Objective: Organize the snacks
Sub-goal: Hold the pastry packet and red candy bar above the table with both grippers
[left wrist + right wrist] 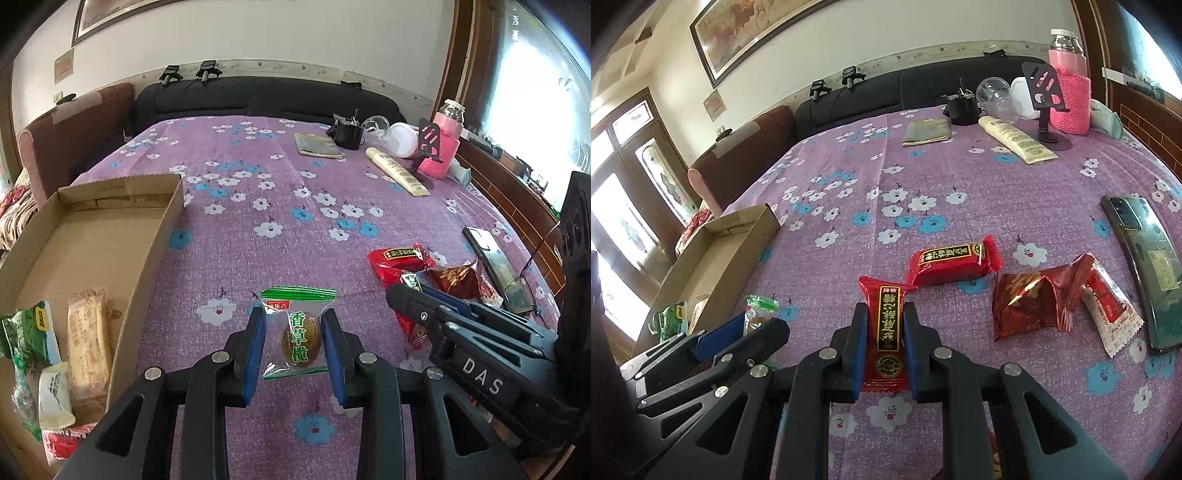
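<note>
The tablecloth (pixel 258 192) is purple, scattered with white and blue flowers. Both grippers are black with blue pads (pixel 255 350). The left gripper (pixel 294 345) frames a clear olive packet (pixel 297 336) with green stripes, green lettering and a brown fruit inside. The right gripper (pixel 885 347) frames a red snack bar (pixel 886 332) with a black and gold label; a second red bar (pixel 955 264) matches it. The cardboard box (pixel 92 236) is plain brown. A pink knitted sleeve covers the bottle (pixel 1069 99).
</note>
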`<state>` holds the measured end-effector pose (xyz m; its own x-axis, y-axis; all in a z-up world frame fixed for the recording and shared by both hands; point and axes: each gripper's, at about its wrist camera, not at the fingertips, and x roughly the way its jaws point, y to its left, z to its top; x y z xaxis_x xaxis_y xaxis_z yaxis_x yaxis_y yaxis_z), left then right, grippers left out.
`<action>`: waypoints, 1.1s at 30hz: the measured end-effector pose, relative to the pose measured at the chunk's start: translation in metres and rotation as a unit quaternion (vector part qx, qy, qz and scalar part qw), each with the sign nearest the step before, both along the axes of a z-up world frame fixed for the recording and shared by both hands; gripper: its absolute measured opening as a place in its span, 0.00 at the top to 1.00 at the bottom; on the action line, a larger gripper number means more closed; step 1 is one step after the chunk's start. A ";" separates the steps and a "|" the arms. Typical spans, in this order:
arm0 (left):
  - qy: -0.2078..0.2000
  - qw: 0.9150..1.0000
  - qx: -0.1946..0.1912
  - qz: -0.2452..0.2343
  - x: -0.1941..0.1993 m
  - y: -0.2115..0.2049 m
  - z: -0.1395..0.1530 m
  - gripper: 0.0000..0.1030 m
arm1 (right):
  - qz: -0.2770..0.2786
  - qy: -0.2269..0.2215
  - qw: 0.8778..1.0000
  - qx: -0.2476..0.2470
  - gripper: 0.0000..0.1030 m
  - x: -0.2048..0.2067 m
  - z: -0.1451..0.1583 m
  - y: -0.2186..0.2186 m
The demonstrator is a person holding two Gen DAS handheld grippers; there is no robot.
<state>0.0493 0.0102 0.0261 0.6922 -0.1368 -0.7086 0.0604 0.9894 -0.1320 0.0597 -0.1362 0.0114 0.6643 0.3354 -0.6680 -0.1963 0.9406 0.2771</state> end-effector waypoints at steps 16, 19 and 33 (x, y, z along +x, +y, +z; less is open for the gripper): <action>-0.019 1.000 0.016 0.002 -0.004 -0.004 0.004 0.69 | -0.003 -0.001 1.000 0.011 0.84 0.000 0.002 -0.005; -0.031 0.999 0.015 0.017 -0.006 0.004 0.010 0.69 | -0.001 -0.005 1.000 0.013 0.84 -0.004 0.006 -0.003; -0.060 0.998 -0.009 0.020 -0.014 0.015 0.024 0.69 | -0.001 -0.035 0.999 -0.001 0.84 -0.017 0.018 0.007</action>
<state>0.0354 0.0256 0.0503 0.7768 -0.1192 -0.6184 0.0371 0.9889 -0.1441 0.0427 -0.1288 0.0290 0.7103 0.3336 -0.6198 -0.2140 0.9412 0.2613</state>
